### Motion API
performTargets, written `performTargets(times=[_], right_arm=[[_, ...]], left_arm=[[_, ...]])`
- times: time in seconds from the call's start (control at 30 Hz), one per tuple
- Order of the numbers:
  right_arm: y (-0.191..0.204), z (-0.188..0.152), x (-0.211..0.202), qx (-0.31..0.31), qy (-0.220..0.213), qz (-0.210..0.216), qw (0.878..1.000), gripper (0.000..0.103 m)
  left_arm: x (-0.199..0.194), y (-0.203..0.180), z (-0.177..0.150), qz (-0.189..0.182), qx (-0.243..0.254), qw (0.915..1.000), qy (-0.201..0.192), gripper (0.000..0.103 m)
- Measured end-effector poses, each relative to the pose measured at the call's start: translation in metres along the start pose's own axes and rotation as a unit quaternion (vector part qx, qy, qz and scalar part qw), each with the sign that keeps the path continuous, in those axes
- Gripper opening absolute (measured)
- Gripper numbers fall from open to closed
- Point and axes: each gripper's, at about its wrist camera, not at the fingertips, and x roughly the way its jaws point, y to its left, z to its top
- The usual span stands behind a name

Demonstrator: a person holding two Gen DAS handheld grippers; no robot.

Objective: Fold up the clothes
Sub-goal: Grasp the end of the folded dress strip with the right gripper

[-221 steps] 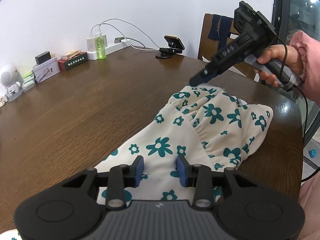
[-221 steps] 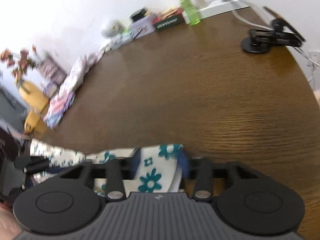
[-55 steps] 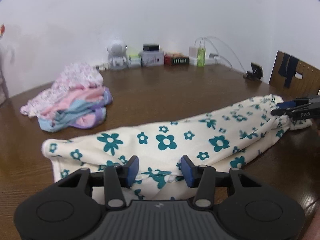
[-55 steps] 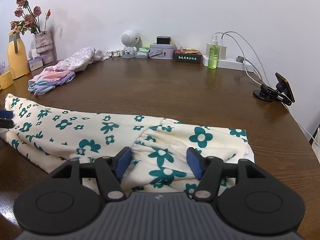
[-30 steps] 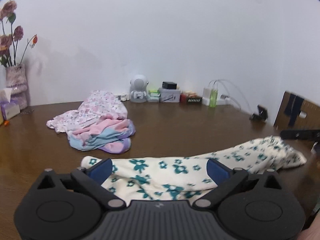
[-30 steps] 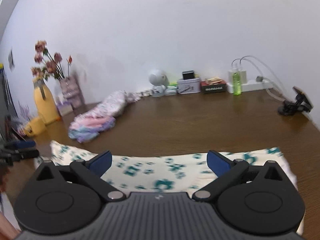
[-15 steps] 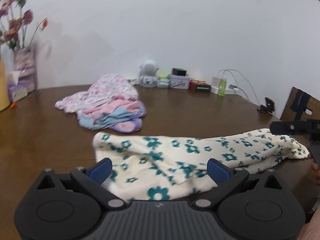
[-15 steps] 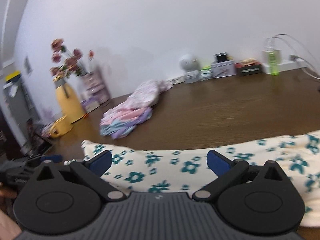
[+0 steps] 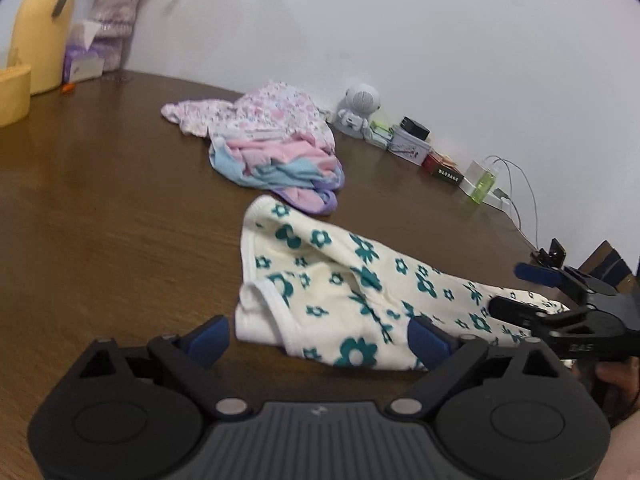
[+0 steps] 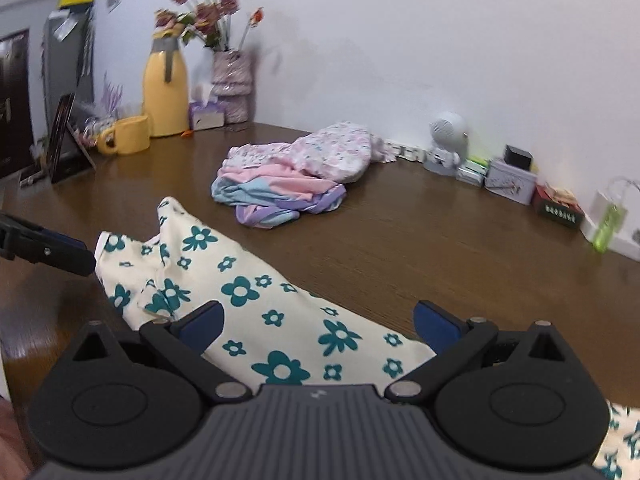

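A cream garment with teal flowers (image 9: 340, 288) lies stretched across the brown table (image 9: 100, 220). My left gripper (image 9: 320, 340) hovers at its near left end. Its jaws are closing, with the hemmed corner lying between them and no pad pressing on the cloth. In the right wrist view the same garment (image 10: 256, 300) runs under my right gripper (image 10: 318, 326), which stands wide open over the middle of the cloth. The right gripper (image 9: 524, 292) also shows at the right of the left wrist view, held by a hand. The left gripper (image 10: 80, 254) pokes in from the left edge by the garment's end.
A pile of pink, blue and purple clothes (image 10: 288, 188) lies just beyond the garment. A yellow flask (image 10: 166, 92), a mug (image 10: 126, 140) and a flower vase (image 10: 232, 84) stand at the back left. A white speaker (image 9: 358, 110), boxes and a green bottle (image 9: 482, 186) line the wall.
Both grippers have rolled and swung left along the garment and come closer to it. The left jaws have narrowed a little. The garment's left end lies more crumpled.
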Motion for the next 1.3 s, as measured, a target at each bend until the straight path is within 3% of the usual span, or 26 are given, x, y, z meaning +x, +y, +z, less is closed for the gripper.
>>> performTargets(times=[0.17, 0.3, 0.47, 0.63, 0.7, 0.8, 0.93, 1.07, 1.13, 1.23, 1.3], right_arm=[[-0.004, -0.007, -0.002, 0.012, 0.000, 0.006, 1.000, 0.103], [-0.017, -0.016, -0.013, 0.037, -0.001, -0.011, 0.999, 0.103], [-0.050, -0.039, -0.044, 0.106, -0.006, -0.059, 0.993, 0.103], [-0.088, -0.069, -0.085, 0.193, -0.010, -0.124, 0.973, 0.103], [-0.104, -0.086, -0.108, 0.252, -0.013, -0.149, 0.956, 0.103], [-0.124, -0.115, -0.140, 0.351, -0.022, -0.160, 0.923, 0.103], [-0.142, -0.149, -0.163, 0.450, -0.031, -0.158, 0.878, 0.103], [-0.150, -0.164, -0.168, 0.498, -0.033, -0.159, 0.852, 0.103], [-0.154, -0.168, -0.165, 0.520, -0.034, -0.149, 0.840, 0.103], [-0.158, -0.167, -0.160, 0.529, -0.043, -0.154, 0.834, 0.102], [-0.163, -0.167, -0.157, 0.535, -0.053, -0.157, 0.828, 0.102]], left_arm=[[0.005, -0.003, -0.005, -0.025, -0.021, 0.9992, 0.023, 0.077], [0.006, -0.013, -0.005, -0.020, -0.006, 0.9996, 0.018, 0.077], [0.003, -0.034, 0.001, -0.041, 0.047, 0.9979, -0.018, 0.077], [0.022, -0.069, 0.013, -0.078, 0.110, 0.9906, -0.020, 0.066], [0.036, -0.090, 0.019, -0.100, 0.141, 0.9848, -0.017, 0.064], [0.066, -0.138, 0.026, -0.146, 0.219, 0.9648, -0.007, 0.054], [0.109, -0.213, 0.023, -0.197, 0.322, 0.9260, 0.016, 0.044], [0.144, -0.277, 0.005, -0.229, 0.406, 0.8841, 0.031, 0.035], [0.159, -0.300, -0.006, -0.239, 0.432, 0.8688, 0.042, 0.028], [0.177, -0.319, -0.016, -0.246, 0.444, 0.8597, 0.058, 0.022], [0.186, -0.324, -0.020, -0.249, 0.442, 0.8590, 0.065, 0.022]])
